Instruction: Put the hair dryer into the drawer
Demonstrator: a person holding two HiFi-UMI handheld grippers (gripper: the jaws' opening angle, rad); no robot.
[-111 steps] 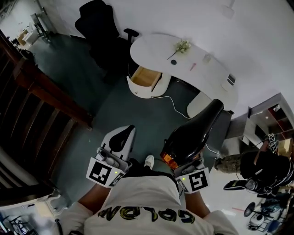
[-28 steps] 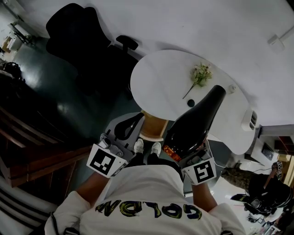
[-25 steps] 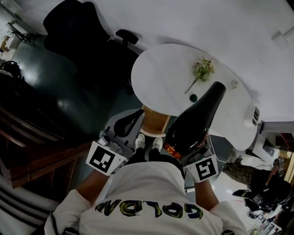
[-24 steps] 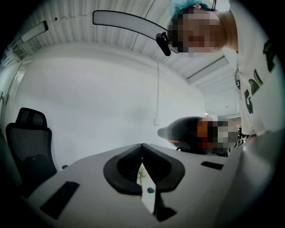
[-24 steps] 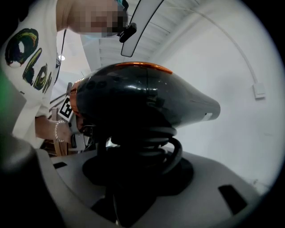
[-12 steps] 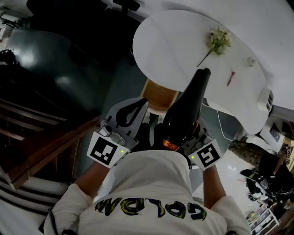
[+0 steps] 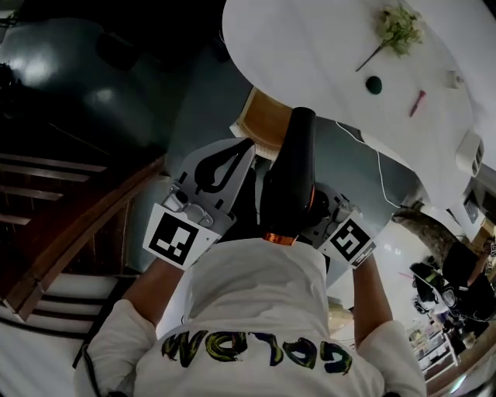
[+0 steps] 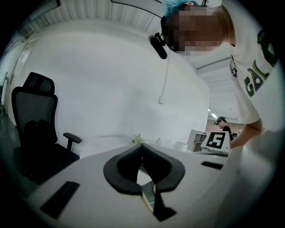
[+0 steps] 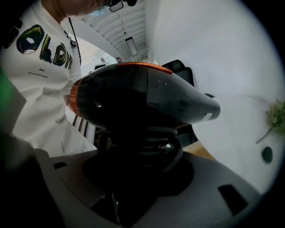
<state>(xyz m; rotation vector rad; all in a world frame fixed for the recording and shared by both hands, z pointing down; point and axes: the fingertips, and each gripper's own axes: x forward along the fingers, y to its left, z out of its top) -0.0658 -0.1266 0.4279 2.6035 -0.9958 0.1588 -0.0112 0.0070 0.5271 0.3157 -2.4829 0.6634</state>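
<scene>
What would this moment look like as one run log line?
stage: hair dryer held by open drawer, not yet inside | right gripper: shut on hair dryer | left gripper: shut, empty

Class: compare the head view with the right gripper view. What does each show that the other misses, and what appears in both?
Head view only: the left tool, shut and empty, the marker cubes on both tools, and a pink item on the desk. Right gripper view only: the cord wound round the hair dryer's handle, and ceiling lights. Both: the black hair dryer held in the right tool, the white desk, the flower sprig and a dark round item.
</scene>
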